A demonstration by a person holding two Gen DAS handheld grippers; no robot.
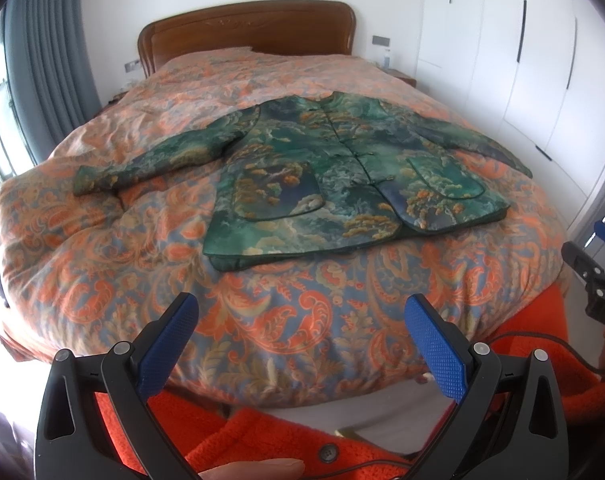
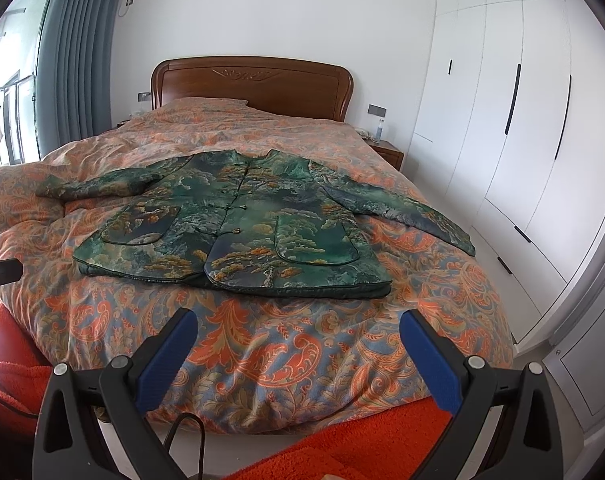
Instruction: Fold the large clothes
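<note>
The left tool hangs with its blue pads spread wide and nothing between them, and the right tool is the same: wide apart, empty, held over the foot of the bed. Neither touches cloth. In the left wrist view the right tool shows at about three o'clock, well clear of the garment. Further out, at roughly twelve o'clock from both tools, the jacket lies face up on the patterned quilt, buttoned down the front, collar toward the headboard and hem toward the tools. One sleeve runs out toward nine o'clock, the other sleeve toward three o'clock in the right wrist view. Both lie flat and fully extended, with no crease or overlap in the body. By that, the folding looks not yet begun: the jacket is only laid out, and bringing in the sleeves and doubling the body all remain. The padded cloth will probably resist a sharp fold.
</note>
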